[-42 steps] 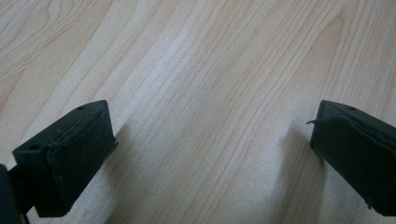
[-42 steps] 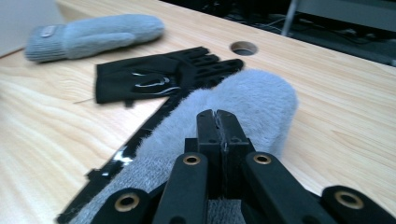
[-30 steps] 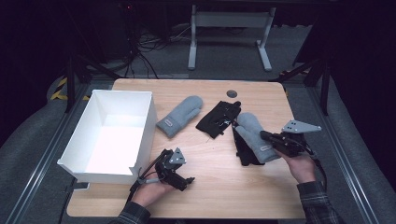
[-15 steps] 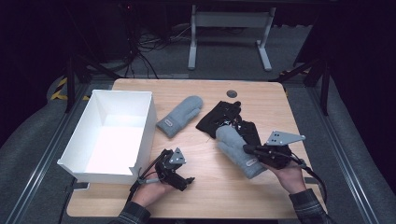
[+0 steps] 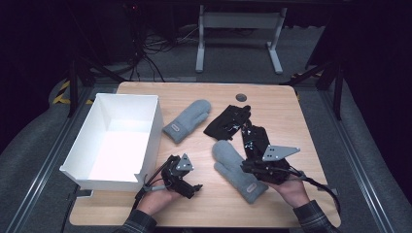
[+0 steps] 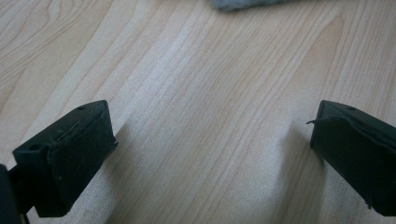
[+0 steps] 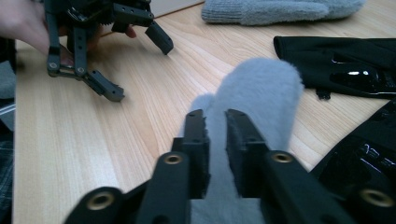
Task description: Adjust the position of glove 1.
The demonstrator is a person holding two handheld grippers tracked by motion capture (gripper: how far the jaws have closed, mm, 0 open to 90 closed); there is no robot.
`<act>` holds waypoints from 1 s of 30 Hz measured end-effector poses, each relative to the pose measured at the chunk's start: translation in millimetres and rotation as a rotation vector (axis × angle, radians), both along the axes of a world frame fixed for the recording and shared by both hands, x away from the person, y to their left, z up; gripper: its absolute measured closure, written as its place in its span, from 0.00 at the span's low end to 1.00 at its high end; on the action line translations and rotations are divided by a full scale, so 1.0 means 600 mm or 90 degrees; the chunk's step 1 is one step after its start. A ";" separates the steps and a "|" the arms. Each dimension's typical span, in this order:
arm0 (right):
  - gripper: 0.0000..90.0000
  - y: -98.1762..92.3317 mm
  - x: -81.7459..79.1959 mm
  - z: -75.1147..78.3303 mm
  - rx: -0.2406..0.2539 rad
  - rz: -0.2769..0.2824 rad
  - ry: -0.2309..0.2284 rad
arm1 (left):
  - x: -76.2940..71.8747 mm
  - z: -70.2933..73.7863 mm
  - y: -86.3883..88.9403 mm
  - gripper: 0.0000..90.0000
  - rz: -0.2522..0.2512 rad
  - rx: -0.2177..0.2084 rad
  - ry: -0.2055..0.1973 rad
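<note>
Broadly, the pale wooden bench (image 5: 204,204) carries everything, and the open white rectangular box (image 5: 151,128) at its left is the landmark; the box is empty, with nothing inside. Right of the box, well apart from it, lies the fluffy grey knitted mitten (image 5: 238,170) that the right claw (image 7: 215,140) works on. Its twin, a second grey mitten (image 5: 187,121), lies just beside the box's right wall, and a pair of black gloves (image 5: 228,121) lies farther right. The near mitten looks light, soft and floppy, so it will likely sag and drag; the cuff end seems the firmest hold. The right claw's jaws have just been opening, and they stand narrowly apart with the mitten's fleece between them, barely pinched if at all. The left claw (image 5: 192,187), just right of the box's near corner, is spread wide over bare wood.
</note>
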State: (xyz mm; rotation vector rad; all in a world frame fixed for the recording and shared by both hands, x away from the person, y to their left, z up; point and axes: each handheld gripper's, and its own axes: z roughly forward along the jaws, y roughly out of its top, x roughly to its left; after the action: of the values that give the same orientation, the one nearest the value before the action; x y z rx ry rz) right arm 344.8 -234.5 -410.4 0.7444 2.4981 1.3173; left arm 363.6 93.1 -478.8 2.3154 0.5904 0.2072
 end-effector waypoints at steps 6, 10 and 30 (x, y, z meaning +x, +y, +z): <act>0.94 -0.041 0.000 -0.007 -0.033 -0.047 -0.003 | 0.000 0.000 0.000 0.00 0.000 0.000 0.000; 0.99 -0.078 -0.002 -0.021 -0.043 -0.073 0.024 | 0.000 0.000 0.000 0.00 0.000 0.000 0.000; 1.00 -0.034 -0.041 -0.073 -0.075 0.042 0.107 | 0.000 0.000 -0.001 0.00 0.005 0.001 0.000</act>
State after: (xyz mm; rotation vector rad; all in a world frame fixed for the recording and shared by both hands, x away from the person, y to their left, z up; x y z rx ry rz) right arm 320.3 -255.1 -453.9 0.7832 2.7270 1.1590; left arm 363.5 92.6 -478.6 2.3145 0.5984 0.2116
